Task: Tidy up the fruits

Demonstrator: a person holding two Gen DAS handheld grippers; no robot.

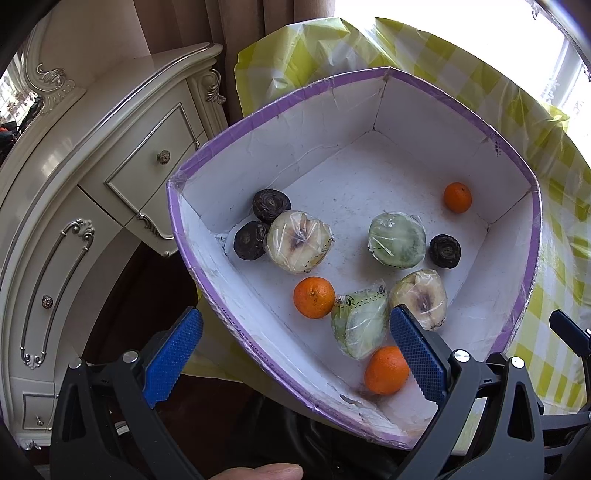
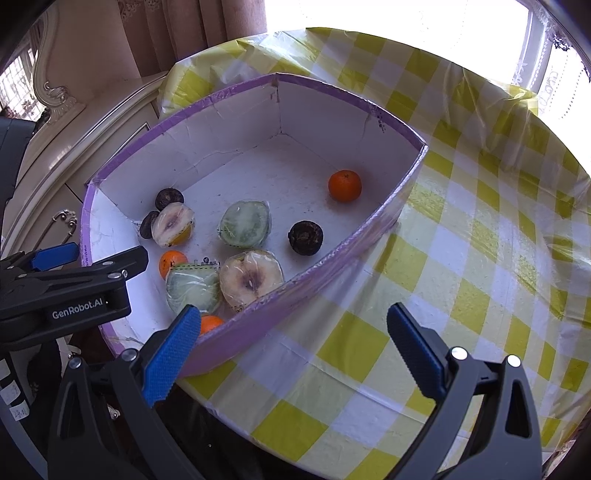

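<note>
A white box with a purple rim (image 1: pixel 280 107) (image 2: pixel 332 96) sits on a yellow-checked tablecloth (image 2: pixel 461 258). It holds three oranges (image 1: pixel 313 297) (image 2: pixel 344 185), three dark round fruits (image 1: pixel 270 204) (image 2: pixel 305 237), and several plastic-wrapped fruit halves, green (image 1: pixel 397 239) (image 2: pixel 245 224) and pale (image 1: pixel 298 242) (image 2: pixel 251 277). My left gripper (image 1: pixel 295 354) is open and empty, straddling the box's near-left wall. It also shows in the right wrist view (image 2: pixel 107 254). My right gripper (image 2: pixel 293 354) is open and empty above the box's near wall and the cloth.
A cream carved dresser with drawers (image 1: pixel 110 184) stands left of the table. Curtains (image 2: pixel 177 33) and a bright window (image 2: pixel 388 18) are behind. The table's near edge (image 2: pixel 258 432) runs below the right gripper.
</note>
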